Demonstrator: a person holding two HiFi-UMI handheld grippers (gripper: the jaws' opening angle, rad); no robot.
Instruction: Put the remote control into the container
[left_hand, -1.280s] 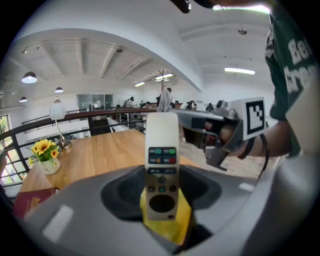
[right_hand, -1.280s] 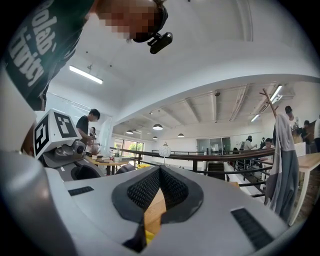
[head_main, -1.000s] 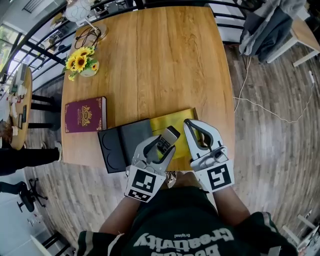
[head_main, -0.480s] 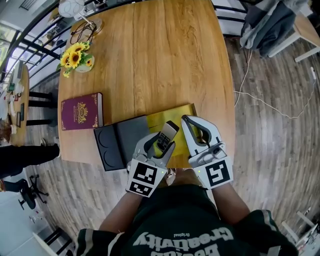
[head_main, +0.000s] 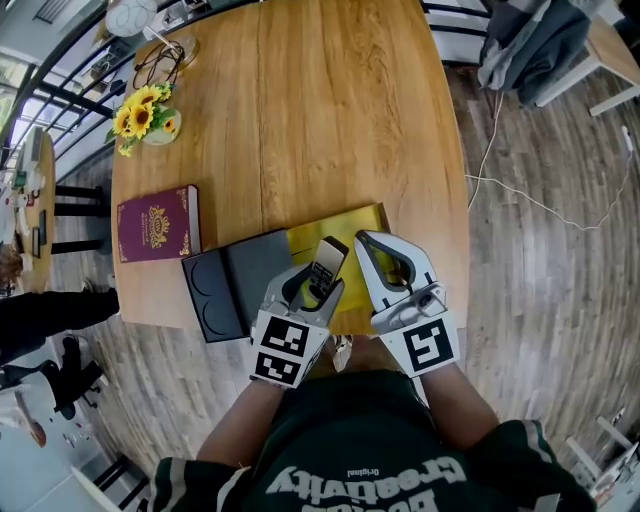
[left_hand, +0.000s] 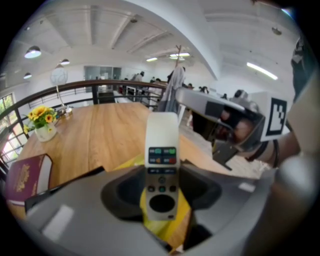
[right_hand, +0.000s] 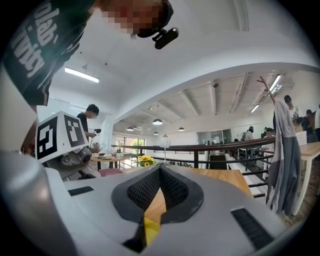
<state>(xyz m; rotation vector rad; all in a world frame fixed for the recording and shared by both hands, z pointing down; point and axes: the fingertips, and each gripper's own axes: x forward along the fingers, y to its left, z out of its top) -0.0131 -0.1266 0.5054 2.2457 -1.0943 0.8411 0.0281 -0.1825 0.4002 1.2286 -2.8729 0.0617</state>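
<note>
Remote control (left_hand: 161, 170), slim white plastic body with a block of coloured buttons and a round dark pad, stands lengthwise between the jaws of the left gripper (head_main: 318, 285). The jaws are set fairly wide and clamp the lower half of the body from both sides. The upper half projects past the jaw tips. In the head view the remote control (head_main: 322, 268) is tilted, button face towards the person, clear of the surface below.

Directly under and ahead of the left jaws lies the flat yellow rectangular container (head_main: 335, 225). Yellow also shows below the remote control in the left gripper view. Whether the remote control touches the container cannot be determined.

Just to the right of the left jaws is the right gripper (head_main: 366, 240), over the right part of the container. Its jaws are closed tip to tip with nothing between them. Only wood and a strip of yellow show through the gap between its pads (right_hand: 172, 190).

To the left of the left jaws, a flat black panel (head_main: 235, 280) with two round recesses abuts the container's left edge. Further left lies a maroon hardcover book (head_main: 152, 222) with gold ornament. Well ahead of both jaw sets, at the far left corner of the light wooden table (head_main: 330, 110), stands a small vase of sunflowers (head_main: 140, 118).
</note>
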